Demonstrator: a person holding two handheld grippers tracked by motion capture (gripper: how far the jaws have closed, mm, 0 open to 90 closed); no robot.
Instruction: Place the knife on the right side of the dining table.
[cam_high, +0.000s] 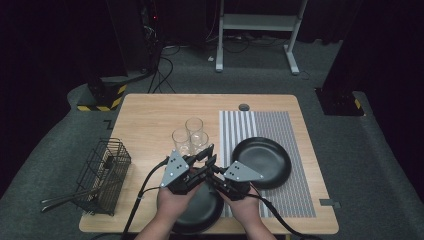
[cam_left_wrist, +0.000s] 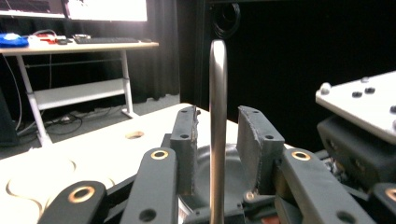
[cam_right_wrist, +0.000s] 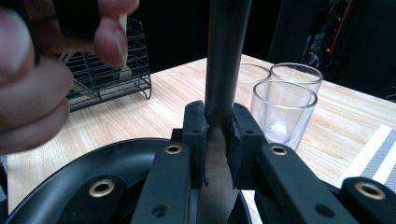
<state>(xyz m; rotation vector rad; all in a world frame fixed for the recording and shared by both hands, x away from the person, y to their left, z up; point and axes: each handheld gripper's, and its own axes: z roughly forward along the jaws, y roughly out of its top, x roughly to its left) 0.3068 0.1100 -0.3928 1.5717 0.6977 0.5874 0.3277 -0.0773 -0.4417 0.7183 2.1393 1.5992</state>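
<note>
My right gripper (cam_right_wrist: 218, 112) is shut on a metal table knife (cam_right_wrist: 225, 51). Its pads clamp where the serrated blade meets the handle, and the handle rises out of the top of the right gripper view. My left gripper (cam_left_wrist: 218, 120) stands open around a slim metal shaft (cam_left_wrist: 217, 88), with a gap on each side of it. In the high view both grippers, left (cam_high: 202, 156) and right (cam_high: 215, 167), meet tip to tip over a black plate (cam_high: 200, 212) near the table's front edge.
Three clear glasses (cam_high: 191, 136) stand just beyond the grippers. A second black plate (cam_high: 265, 160) lies on a striped grey mat (cam_high: 272, 125) to the right. A black wire basket (cam_high: 102, 175) holding utensils sits at the front left.
</note>
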